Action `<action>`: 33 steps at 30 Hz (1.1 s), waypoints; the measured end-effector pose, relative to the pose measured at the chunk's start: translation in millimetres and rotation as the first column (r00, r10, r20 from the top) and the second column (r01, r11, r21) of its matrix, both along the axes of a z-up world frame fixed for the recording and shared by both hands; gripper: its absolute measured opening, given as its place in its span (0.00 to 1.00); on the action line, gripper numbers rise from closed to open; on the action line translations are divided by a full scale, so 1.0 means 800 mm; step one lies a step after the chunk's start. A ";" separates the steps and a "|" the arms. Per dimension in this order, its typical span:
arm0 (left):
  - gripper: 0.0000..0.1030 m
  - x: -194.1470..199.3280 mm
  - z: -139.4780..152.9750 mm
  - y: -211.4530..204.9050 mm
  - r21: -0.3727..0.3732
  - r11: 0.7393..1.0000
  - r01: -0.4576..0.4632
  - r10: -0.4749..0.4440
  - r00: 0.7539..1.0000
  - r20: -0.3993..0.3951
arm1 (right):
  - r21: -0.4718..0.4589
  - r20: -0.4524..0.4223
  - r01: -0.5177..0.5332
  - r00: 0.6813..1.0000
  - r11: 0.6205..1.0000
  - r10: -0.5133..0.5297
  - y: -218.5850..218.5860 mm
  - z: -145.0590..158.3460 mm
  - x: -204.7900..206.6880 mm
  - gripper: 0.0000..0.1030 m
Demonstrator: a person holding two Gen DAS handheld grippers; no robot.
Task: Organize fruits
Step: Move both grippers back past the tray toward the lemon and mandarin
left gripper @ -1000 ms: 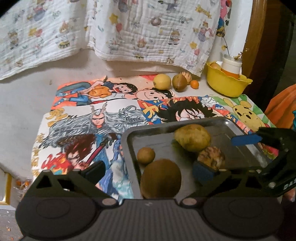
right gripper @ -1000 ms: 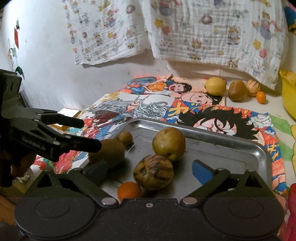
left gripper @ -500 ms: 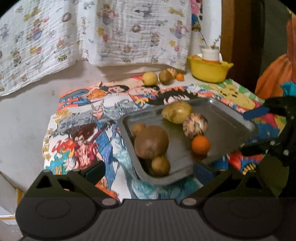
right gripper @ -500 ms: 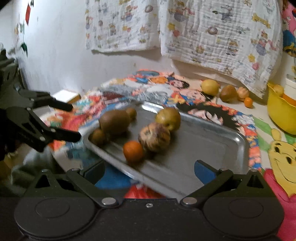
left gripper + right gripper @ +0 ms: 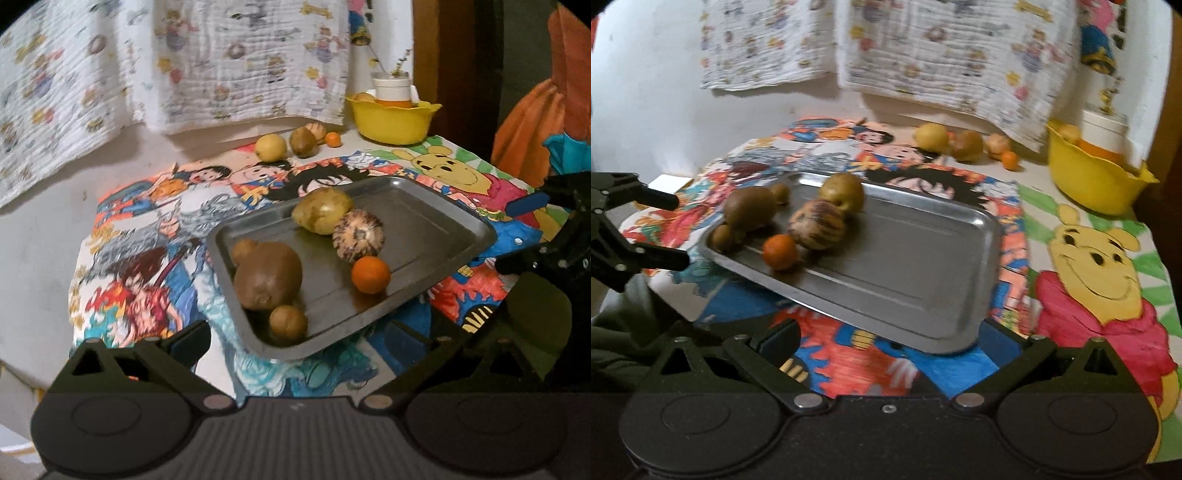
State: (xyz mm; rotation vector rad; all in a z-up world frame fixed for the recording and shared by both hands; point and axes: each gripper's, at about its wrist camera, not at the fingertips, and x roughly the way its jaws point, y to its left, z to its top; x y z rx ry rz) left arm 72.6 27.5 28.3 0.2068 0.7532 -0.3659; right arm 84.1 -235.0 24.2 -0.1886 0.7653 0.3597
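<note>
Dented steel tray (image 5: 436, 236), round rough-skinned fruits (image 5: 267, 275), both grippers' fingers spread apart, empty

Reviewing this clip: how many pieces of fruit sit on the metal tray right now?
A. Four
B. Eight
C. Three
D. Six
D. On the metal tray the left wrist view shows a yellowish fruit, a striped fruit, a small orange, a large brown fruit and two small brown ones.
</note>
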 end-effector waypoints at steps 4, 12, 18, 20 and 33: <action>1.00 0.011 0.008 -0.017 0.022 0.999 0.034 -0.034 0.999 0.009 | -0.009 -0.011 0.040 0.999 0.999 -0.040 -0.016 -0.001 0.009 0.99; 1.00 0.043 0.020 -0.041 0.019 0.998 0.058 -0.058 0.998 0.014 | -0.027 -0.012 0.078 0.997 0.997 -0.079 -0.039 0.001 0.027 0.99; 1.00 0.071 0.024 -0.045 0.006 0.999 0.047 -0.047 0.999 0.001 | -0.036 -0.015 0.072 0.997 0.997 -0.072 -0.041 0.001 0.048 0.99; 1.00 0.082 0.025 -0.047 0.012 0.999 0.042 -0.042 0.999 0.001 | -0.034 -0.015 0.063 0.998 0.997 -0.063 -0.040 0.002 0.057 0.99; 1.00 0.192 0.020 -0.041 0.004 0.999 -0.054 0.054 0.997 -0.052 | -0.069 0.069 -0.005 0.998 0.998 0.010 -0.019 0.031 0.157 0.99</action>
